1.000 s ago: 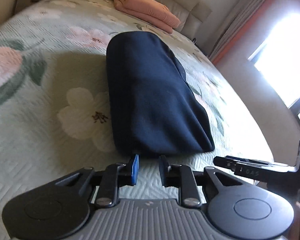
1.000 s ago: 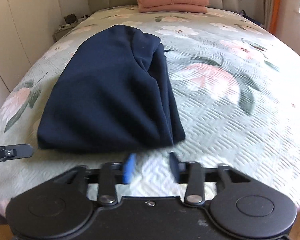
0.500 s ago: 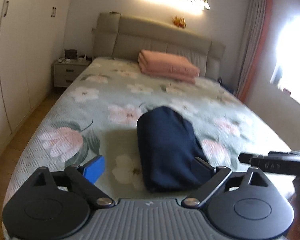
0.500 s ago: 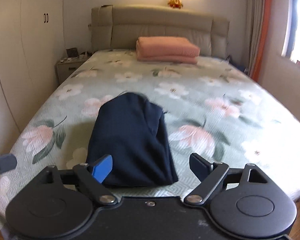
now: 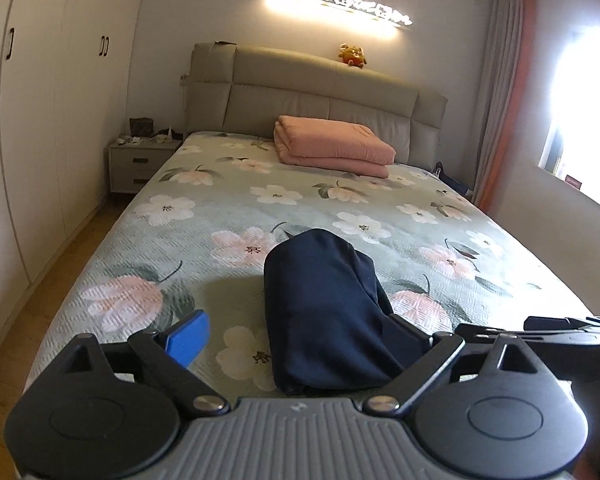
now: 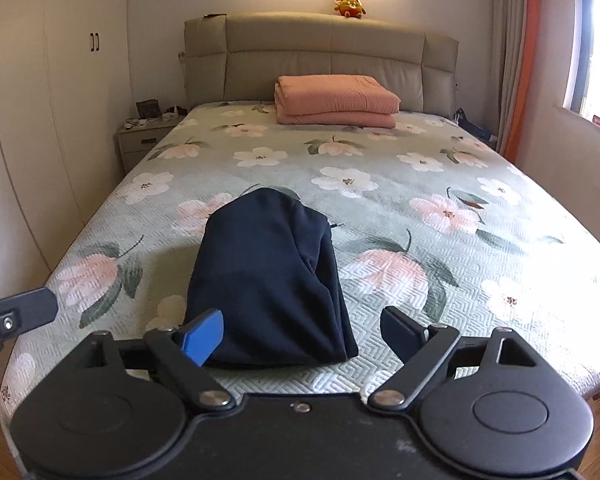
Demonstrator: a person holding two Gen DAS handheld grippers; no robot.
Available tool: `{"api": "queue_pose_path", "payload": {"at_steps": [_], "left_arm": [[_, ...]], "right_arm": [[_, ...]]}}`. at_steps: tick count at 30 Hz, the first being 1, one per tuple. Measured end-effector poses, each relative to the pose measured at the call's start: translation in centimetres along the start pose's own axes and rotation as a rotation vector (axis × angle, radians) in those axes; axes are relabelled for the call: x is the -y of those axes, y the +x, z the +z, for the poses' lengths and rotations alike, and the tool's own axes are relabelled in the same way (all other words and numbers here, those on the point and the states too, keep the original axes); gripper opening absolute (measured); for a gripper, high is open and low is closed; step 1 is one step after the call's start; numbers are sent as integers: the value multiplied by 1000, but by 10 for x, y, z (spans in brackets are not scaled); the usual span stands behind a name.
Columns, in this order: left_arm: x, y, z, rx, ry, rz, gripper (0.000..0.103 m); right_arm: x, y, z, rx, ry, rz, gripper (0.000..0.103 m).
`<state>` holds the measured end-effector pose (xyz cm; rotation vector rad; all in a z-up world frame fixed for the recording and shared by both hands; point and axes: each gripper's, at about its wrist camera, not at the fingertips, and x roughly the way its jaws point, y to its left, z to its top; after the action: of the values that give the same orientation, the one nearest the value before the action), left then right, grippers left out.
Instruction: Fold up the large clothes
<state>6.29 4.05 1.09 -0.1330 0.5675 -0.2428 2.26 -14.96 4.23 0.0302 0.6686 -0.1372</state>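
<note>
Low centre of both frames: navy garment (image 6: 268,276) lies folded into a compact bundle on the bed (image 6: 440,184), near the foot edge, not touched by either tool. Left gripper (image 5: 300,340) jaws spread wide, holding nothing. Right gripper (image 6: 302,336) same: wide open, empty, near hem of the bundle sits between its fingers in frame but clear of them.

Read: fold looks essentially done, both tools backed off above the foot of the bed. If another fold or a tidy-up is wanted:
- pinch the two near corners at once, one per tool, so the layers don't shear
- grab all layers at the hem; right side of the bundle shows a loose inner flap and looks likely to slip out
- lift low, lay over, then press flat

Edges/room:
- foot edge of the bed runs just below the bundle in frame; dragging it toward the camera risks it sliding off
- plenty of bare quilt above and to the right of the bundle
- pink folded blanket (image 6: 336,100) at upper centre by the headboard (image 6: 320,44), well apart
- nightstand (image 5: 142,164) at left and window side at right are both off the work area
</note>
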Motion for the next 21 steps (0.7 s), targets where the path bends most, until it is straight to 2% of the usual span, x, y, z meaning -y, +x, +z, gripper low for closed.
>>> {"api": "queue_pose_path", "payload": {"at_steps": [11, 15, 21], "left_arm": [[-21, 39, -3, -100, 54, 39, 95], [-22, 45, -1, -120, 60, 34, 95], [-29, 45, 3, -121, 76, 69, 95]], "right_arm": [[-19, 28, 2, -61, 21, -32, 102], [-23, 26, 4, -57, 10, -49, 102], [-29, 24, 9, -49, 11, -55, 102]]}}
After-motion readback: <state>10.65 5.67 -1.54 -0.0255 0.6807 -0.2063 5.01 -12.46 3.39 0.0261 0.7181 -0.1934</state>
